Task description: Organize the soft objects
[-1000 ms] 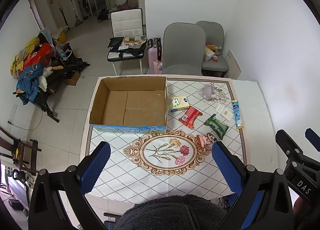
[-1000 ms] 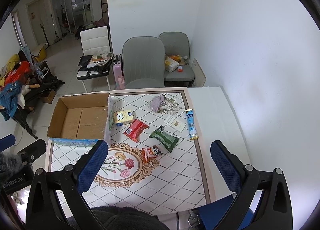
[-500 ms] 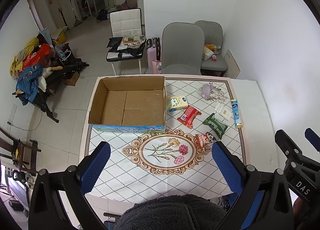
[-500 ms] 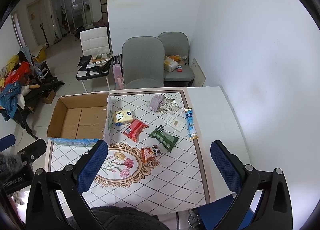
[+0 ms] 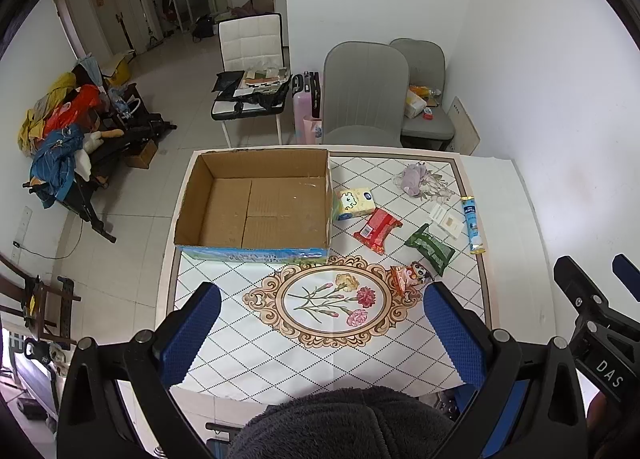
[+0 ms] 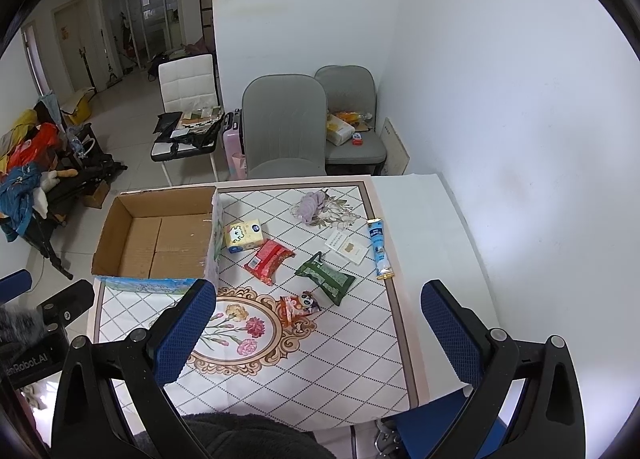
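Note:
An empty open cardboard box [image 5: 256, 203] [image 6: 160, 235] stands at the table's far left. To its right lie a yellow tissue pack [image 5: 354, 202] [image 6: 244, 235], a red pack [image 5: 376, 230] [image 6: 269, 256], a green pack [image 5: 430, 248] [image 6: 326, 278], a small cartoon pack [image 5: 410, 275] [image 6: 298, 306], a purple plush [image 5: 414, 179] [image 6: 310, 206], a blue tube [image 5: 472, 225] [image 6: 379, 248] and white cards [image 5: 446, 219] [image 6: 346, 247]. My left gripper [image 5: 320, 333] and right gripper [image 6: 320, 329] are open and empty, high above the table's near edge.
Two grey chairs [image 5: 364, 95] and a white chair [image 5: 252, 71] with clutter stand beyond the table. A rack with clothes [image 5: 68, 131] is at the left. A white wall [image 6: 500, 99] runs along the right. A dark fleece sleeve [image 5: 344, 423] shows below.
Both views have shifted only slightly; the table objects sit a touch higher and left in frame. Nothing on the table has moved and both grippers stay open.

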Demonstrator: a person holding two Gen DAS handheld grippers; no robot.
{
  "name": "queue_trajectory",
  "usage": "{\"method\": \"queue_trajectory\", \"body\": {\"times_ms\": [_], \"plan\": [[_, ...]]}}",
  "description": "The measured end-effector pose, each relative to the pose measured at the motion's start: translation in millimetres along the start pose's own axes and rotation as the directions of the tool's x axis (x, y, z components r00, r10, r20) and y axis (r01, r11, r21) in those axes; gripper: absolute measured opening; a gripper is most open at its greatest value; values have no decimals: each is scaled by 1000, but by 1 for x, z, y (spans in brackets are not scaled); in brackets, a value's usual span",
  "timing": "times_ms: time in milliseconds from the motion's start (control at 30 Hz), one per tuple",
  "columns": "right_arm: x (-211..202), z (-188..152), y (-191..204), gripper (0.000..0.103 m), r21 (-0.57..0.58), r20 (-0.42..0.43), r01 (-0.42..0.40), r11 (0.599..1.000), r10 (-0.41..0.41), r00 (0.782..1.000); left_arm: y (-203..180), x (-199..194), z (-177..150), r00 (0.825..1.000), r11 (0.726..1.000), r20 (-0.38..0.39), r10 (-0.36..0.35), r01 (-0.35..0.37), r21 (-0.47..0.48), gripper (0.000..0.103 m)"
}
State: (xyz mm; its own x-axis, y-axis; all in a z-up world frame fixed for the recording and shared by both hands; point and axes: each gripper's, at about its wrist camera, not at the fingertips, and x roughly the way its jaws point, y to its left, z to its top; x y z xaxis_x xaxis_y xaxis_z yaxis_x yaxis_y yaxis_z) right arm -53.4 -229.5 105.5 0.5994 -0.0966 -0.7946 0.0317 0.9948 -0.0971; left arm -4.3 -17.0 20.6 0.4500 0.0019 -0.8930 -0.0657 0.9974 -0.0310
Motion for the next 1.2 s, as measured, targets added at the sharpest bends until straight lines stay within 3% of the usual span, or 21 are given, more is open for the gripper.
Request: {"method": "queue_trajectory", "body": {"times_ms": [500,700,833,933,1000,1067,1100,1200], "plan": [[6,3,3,103,7,-7,0,1000,0,1000,0,3,0,1000,1000,-11,-2,2,2,103],[37,9,-7,103,35,-58,-3,999,5,998,-8,30,11,998,1000,-52,-24,25,10,103],[92,11,-27,103,51,-141,5,999,2,990,-25,79,22,991,998,-125,-44,48,30,103],[149,12,-41,103,16,-219,-18,1000,21,976,-48,135,24,978,993,-204,-40,61,98,103],[202,10,-49,103,-8,-281,-45,999,41,959,-65,178,21,969,986,-246,4,36,160,103],[251,7,-54,103,-42,-332,-54,998,36,942,-79,216,16,955,978,-296,20,43,204,103],[276,5,-56,103,-58,-357,-58,997,33,933,-88,244,12,940,973,-339,41,39,227,103],[359,-7,-57,103,-90,-453,-100,991,49,890,-106,295,3,911,965,-407,64,48,259,103]]}}
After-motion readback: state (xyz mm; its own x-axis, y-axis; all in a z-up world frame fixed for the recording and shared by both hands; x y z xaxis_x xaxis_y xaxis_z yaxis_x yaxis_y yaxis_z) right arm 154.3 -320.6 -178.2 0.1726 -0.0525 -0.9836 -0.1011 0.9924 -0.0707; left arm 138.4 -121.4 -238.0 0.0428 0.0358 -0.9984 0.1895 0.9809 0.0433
